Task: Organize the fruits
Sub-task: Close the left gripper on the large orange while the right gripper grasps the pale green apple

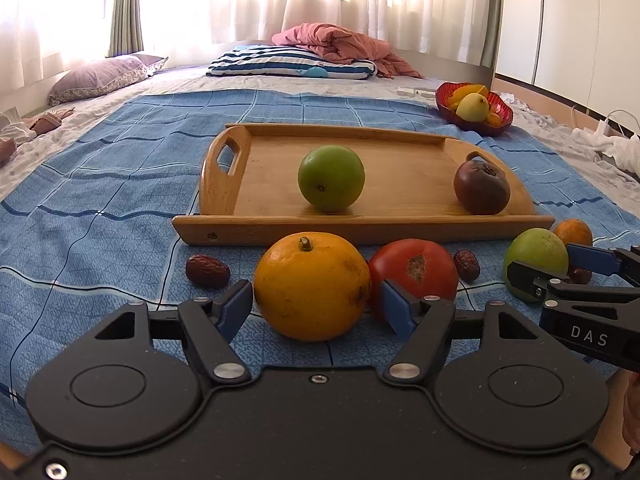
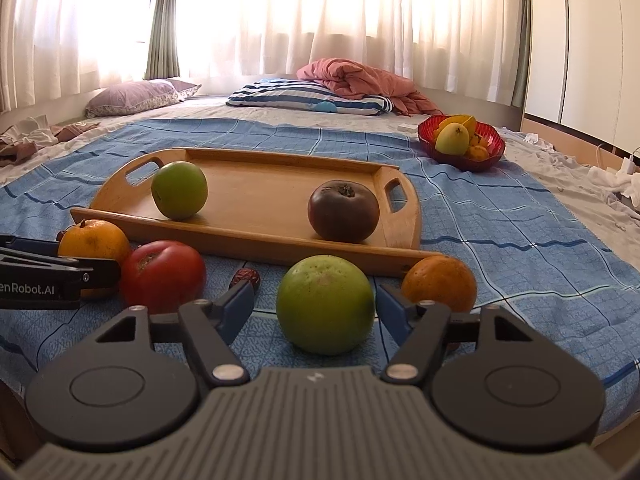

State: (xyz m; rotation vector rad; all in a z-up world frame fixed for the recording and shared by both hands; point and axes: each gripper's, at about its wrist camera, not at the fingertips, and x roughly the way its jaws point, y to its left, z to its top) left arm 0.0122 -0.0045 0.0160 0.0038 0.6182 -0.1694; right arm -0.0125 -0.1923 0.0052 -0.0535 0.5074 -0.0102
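A wooden tray (image 1: pixel 400 148) (image 2: pixel 260 184) lies on the blue cloth and holds a green apple (image 1: pixel 331 178) (image 2: pixel 179 189) and a dark brown fruit (image 1: pixel 482 187) (image 2: pixel 343 211). In front of it lie a large orange (image 1: pixel 311 286) (image 2: pixel 94 242), a red tomato (image 1: pixel 414 270) (image 2: pixel 162 274), a second green apple (image 1: pixel 536 262) (image 2: pixel 325 310), a small orange (image 1: pixel 572 232) (image 2: pixel 439 284) and dried dates (image 1: pixel 207 271). My left gripper (image 1: pixel 318 308) is open with its fingers on either side of the large orange. My right gripper (image 2: pixel 316 306) is open around the second green apple.
A red bowl (image 1: pixel 474 108) (image 2: pixel 460 140) of yellow fruit sits at the back right. Pillows (image 1: pixel 292 62) and a pink blanket (image 1: pixel 344 46) lie at the far end of the bed. White cloths and cables lie at the right edge (image 1: pixel 608 140).
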